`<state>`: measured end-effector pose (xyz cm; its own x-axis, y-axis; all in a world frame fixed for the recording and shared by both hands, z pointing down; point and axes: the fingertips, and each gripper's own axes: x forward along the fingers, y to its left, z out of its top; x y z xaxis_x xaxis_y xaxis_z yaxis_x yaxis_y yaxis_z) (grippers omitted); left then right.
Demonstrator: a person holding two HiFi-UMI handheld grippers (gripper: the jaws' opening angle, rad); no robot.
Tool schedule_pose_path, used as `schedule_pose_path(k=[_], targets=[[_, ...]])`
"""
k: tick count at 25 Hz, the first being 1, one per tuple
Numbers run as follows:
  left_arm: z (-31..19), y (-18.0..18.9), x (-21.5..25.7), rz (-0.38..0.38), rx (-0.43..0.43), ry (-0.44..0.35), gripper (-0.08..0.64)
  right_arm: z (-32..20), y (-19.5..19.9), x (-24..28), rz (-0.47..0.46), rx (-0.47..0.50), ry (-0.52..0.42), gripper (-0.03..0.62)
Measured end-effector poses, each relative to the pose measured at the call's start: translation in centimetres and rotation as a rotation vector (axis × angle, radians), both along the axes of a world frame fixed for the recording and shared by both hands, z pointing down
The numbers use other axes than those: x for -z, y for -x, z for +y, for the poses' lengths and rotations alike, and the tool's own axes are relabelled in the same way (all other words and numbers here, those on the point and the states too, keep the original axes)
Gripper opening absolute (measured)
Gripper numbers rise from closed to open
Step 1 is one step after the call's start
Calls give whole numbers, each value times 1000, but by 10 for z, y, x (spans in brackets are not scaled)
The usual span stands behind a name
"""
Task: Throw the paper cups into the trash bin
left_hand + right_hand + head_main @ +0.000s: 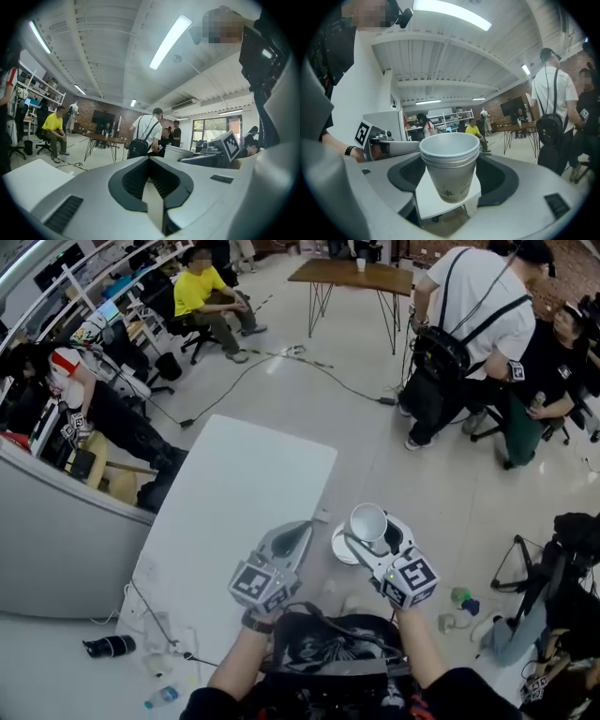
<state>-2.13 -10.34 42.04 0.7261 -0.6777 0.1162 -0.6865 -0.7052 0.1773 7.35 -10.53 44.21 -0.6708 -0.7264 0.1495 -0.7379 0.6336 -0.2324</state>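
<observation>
Over the near end of a white table (234, 493), we hold two grippers side by side. Our left gripper (300, 532) has its jaws pressed together on nothing, its tip at the table's edge. Our right gripper (377, 538) is clamped on a nested stack of paper cups (450, 161). The stack is upright, just right of the table, above a white round object (341, 547) we cannot identify.

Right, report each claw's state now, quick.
Left claw: closed, nothing in it.
Right claw: closed on the stacked paper cups.
</observation>
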Motion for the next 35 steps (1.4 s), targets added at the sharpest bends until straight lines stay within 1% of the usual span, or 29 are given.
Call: schedule_pose_path(k=[4, 7, 12, 14, 16, 18, 20, 22, 25, 28, 30, 32, 33, 35], targets=[[-3, 3, -10, -43, 11, 24, 2, -7, 6, -17, -2, 20, 11, 347], [4, 12, -16, -69, 44, 38, 2, -10, 15, -33, -14, 52, 25, 347], [11, 27, -41, -143, 96, 66, 2, -11, 24, -66, 29, 79, 40, 347], [5, 25, -49, -146, 104, 72, 2, -11, 19, -77, 39, 70, 57, 347], [-2, 18, -58, -127, 92, 86, 2, -12, 12, -87, 66, 56, 67, 347], [-12, 10, -66, -129, 68, 94, 2, -15, 5, -97, 78, 35, 77, 347], [-26, -5, -74, -146, 34, 97, 2, -21, -5, -108, 65, 7, 87, 347], [-34, -22, -86, -157, -5, 115, 2, -22, -14, -123, 42, -19, 117, 347], [-38, -41, -113, -164, -49, 136, 2, -23, -20, -157, 51, -24, 155, 347], [-48, -51, -147, -166, -59, 139, 2, -33, -21, -197, 53, -30, 176, 347], [-53, -53, -173, -174, -57, 172, 2, -37, -22, -222, 58, -32, 182, 347], [-53, -53, -196, -186, -63, 227, 2, -37, -22, -243, 68, -35, 193, 347], [-53, -53, -206, -184, -65, 252, 2, -37, -23, -253, 71, -41, 204, 347], [-59, -54, -223, -166, -66, 276, 2, -39, -25, -272, 79, -57, 221, 347]])
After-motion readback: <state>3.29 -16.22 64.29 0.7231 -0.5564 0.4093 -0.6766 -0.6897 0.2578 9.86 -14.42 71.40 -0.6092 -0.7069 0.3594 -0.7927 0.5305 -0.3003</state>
